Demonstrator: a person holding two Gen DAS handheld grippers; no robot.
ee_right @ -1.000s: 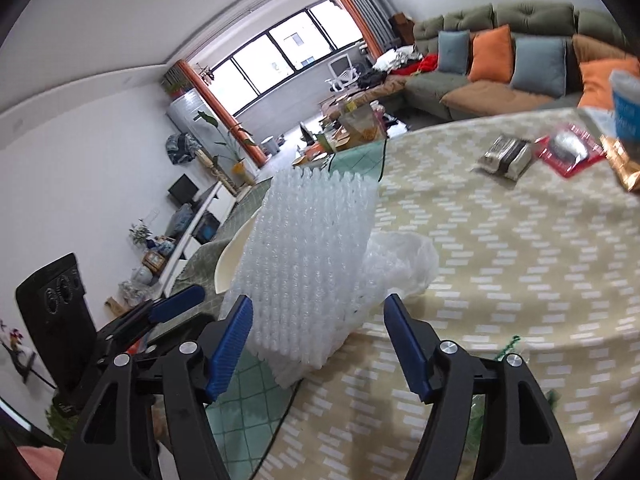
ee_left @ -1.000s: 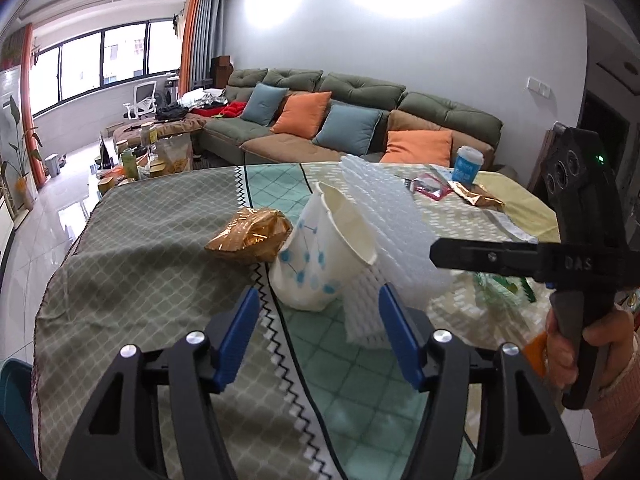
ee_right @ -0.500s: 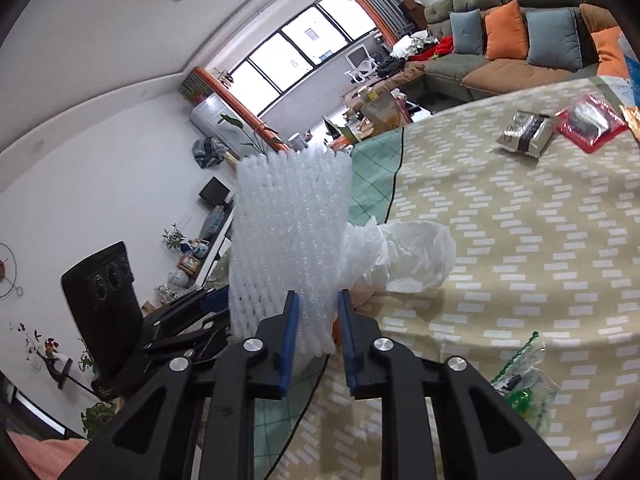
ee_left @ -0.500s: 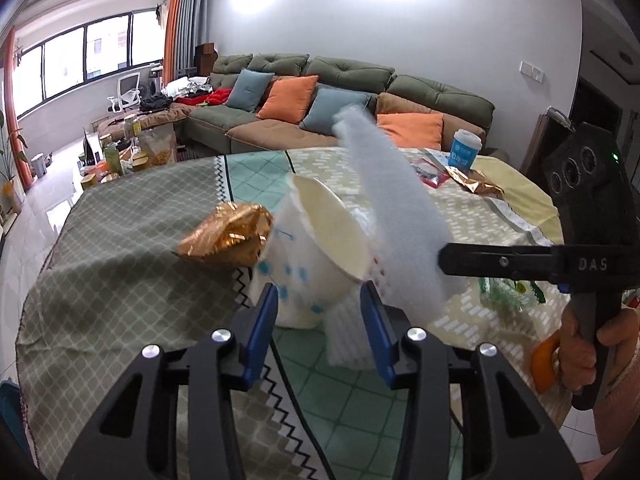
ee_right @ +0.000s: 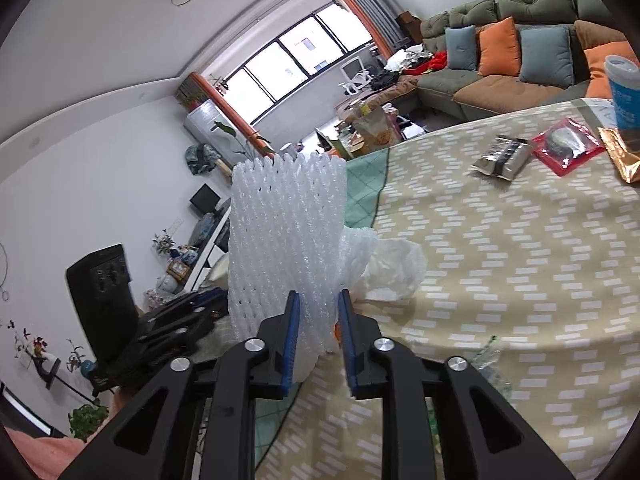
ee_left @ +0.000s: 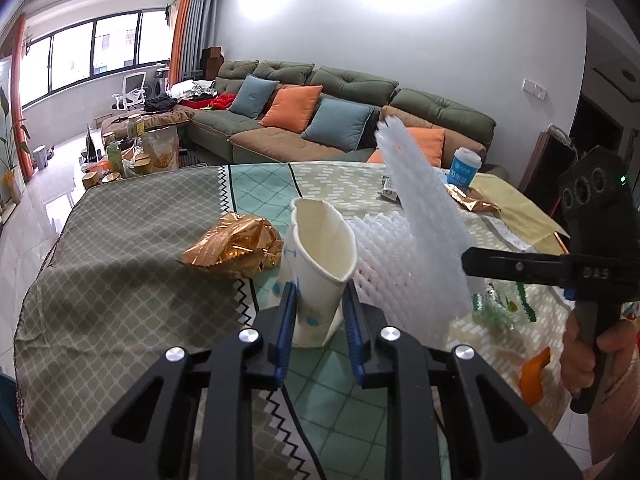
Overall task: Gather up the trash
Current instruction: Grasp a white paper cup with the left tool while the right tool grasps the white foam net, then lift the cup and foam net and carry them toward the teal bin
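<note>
A white paper cup [ee_left: 320,248] with blue dots stands on the patterned tablecloth [ee_left: 120,280]. My left gripper [ee_left: 320,318] is closing on its lower part; both blue pads press its sides and the rim is squashed into a pointed oval. A white foam net [ee_right: 284,236] stands upright off the table between the pads of my right gripper [ee_right: 320,336], whose jaws are opening slightly while still pinching it. In the left wrist view the right gripper [ee_left: 466,260] comes in from the right, the foam net [ee_left: 424,216] slanting up just right of the cup.
A crumpled gold foil wrapper [ee_left: 236,246] lies left of the cup, more foam netting [ee_left: 380,236] behind it. A white plastic bag [ee_right: 396,268], silver packet [ee_right: 502,158], red packet [ee_right: 568,146] and blue cup [ee_right: 624,92] sit further out. A green wrapper [ee_left: 500,304] and orange peel [ee_left: 534,372] lie near the person's hand [ee_left: 580,344].
The left jaws have narrowed from wide apart onto the cup and squashed it. The right jaws have closed on the foam net and tipped it up off the table.
</note>
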